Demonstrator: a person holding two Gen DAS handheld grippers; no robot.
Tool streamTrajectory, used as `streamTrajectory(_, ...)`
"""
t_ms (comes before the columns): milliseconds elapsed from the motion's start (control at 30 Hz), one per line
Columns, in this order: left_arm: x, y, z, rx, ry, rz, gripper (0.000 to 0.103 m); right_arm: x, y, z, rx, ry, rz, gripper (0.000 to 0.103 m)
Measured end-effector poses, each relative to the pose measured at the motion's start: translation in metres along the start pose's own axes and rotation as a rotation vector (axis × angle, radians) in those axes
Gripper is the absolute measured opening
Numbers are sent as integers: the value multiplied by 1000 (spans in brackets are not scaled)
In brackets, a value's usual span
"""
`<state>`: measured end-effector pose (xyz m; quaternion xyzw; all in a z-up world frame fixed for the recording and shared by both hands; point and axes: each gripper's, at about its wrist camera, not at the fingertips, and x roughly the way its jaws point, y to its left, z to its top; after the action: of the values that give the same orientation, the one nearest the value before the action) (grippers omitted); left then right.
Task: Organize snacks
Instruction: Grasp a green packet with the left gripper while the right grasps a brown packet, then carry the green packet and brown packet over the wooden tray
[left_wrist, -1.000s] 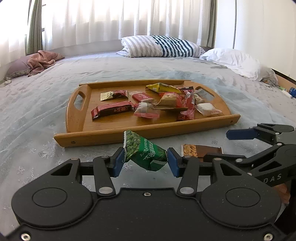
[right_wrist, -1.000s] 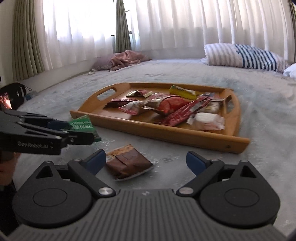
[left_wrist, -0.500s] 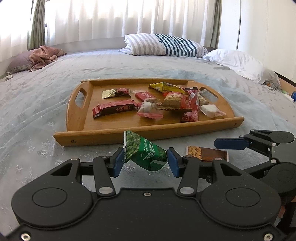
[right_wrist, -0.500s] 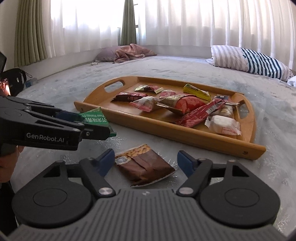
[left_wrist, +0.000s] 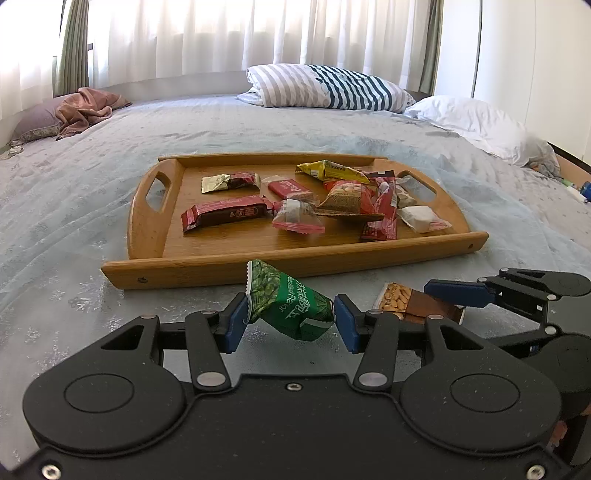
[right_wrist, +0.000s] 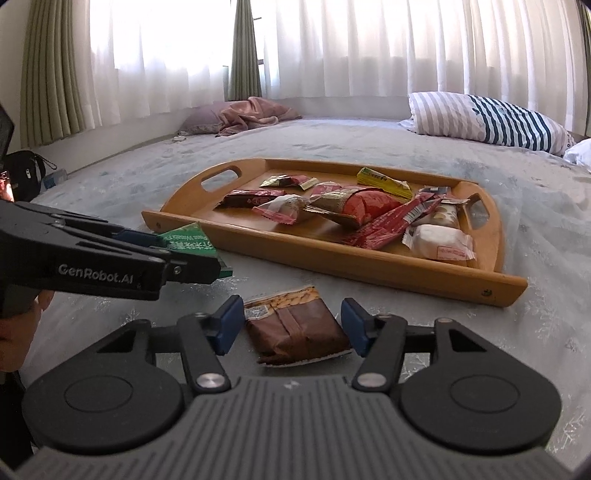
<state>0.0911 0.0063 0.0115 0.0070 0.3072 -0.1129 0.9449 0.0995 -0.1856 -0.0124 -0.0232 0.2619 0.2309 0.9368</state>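
My left gripper (left_wrist: 290, 320) is shut on a green snack packet (left_wrist: 286, 301) and holds it just above the bedspread, in front of the wooden tray (left_wrist: 258, 260). The packet also shows in the right wrist view (right_wrist: 190, 243). My right gripper (right_wrist: 291, 325) is open, with its pads on either side of a brown almond snack packet (right_wrist: 295, 326) that lies on the bed. The brown packet shows in the left wrist view (left_wrist: 410, 301) under a right finger (left_wrist: 458, 291). The tray (right_wrist: 332, 254) holds several wrapped snacks.
The tray lies on a pale blue bedspread (left_wrist: 74, 206). A striped pillow (left_wrist: 325, 86) and a white pillow (left_wrist: 469, 118) lie at the far side. A pink blanket (left_wrist: 86, 109) lies at the far left. Curtains hang behind.
My right gripper has moved forward and lowered around the brown packet, its jaws narrowing. My left gripper still holds the green packet and has barely moved.
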Motion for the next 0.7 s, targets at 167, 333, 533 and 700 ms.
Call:
streamTrajectory(167,2,-1,-1,-1,3,-1,48,-1,6,-3,-38,-13,-4,69)
streamTrajectory(333,3,-1,-1,-2,4,-2,48,0,14,-5,-88,-12,-27,69)
streamTrajectory(533,5,-2,-3,-6,7,-3,49,-1,15,-6,-86,-14,-30,61)
streamTrajectory(700,5,-2,-5,-11,8,-5,49,-2,15,-7,-80,-20,-37,55)
